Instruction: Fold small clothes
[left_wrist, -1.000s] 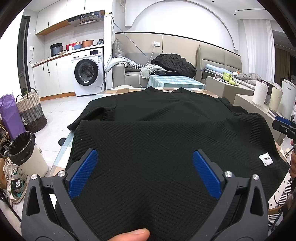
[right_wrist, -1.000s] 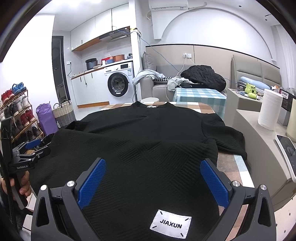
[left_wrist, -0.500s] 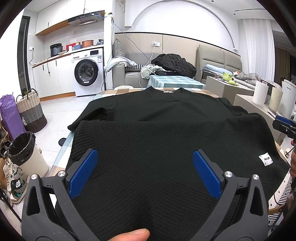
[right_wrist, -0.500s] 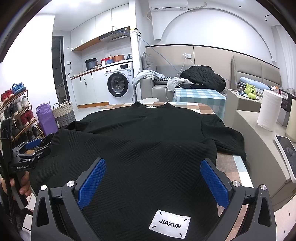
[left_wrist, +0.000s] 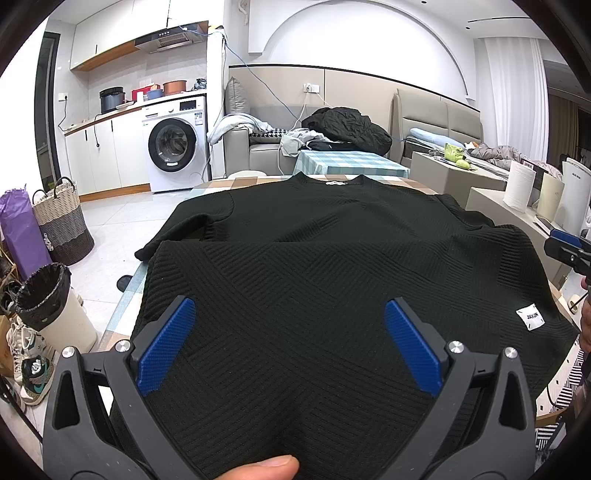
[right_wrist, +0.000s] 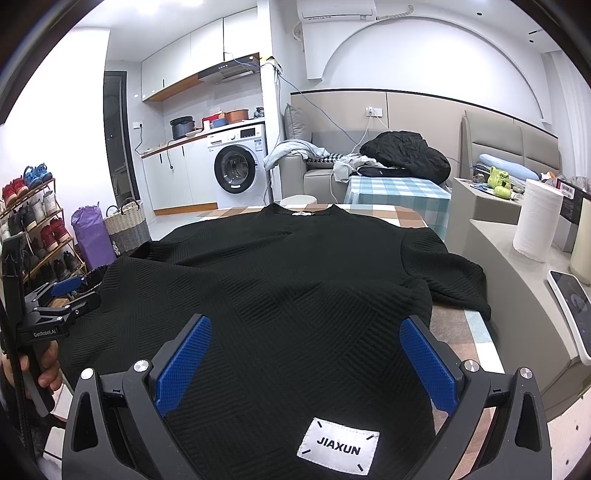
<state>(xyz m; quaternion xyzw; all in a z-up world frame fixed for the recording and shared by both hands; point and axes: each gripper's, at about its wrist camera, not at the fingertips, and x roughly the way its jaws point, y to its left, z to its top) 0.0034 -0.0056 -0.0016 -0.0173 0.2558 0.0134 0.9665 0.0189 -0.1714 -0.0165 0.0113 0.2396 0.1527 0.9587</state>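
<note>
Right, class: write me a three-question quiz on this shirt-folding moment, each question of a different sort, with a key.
1. True or false: the left tool is shut on the black shirt.
2. Multiple choice: the white label on the shirt reads A) JIAXUN B) NIKE C) blank.
3. Fill in: the shirt's collar points toward the ____ side of the table, away from both tools.

Key: 1 false, both the left and the right tool stand open above the cloth; 2 A; 3 far.

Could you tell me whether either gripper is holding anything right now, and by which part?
Nothing is held: the left gripper and right gripper both have open jaws above the black sweater.
</note>
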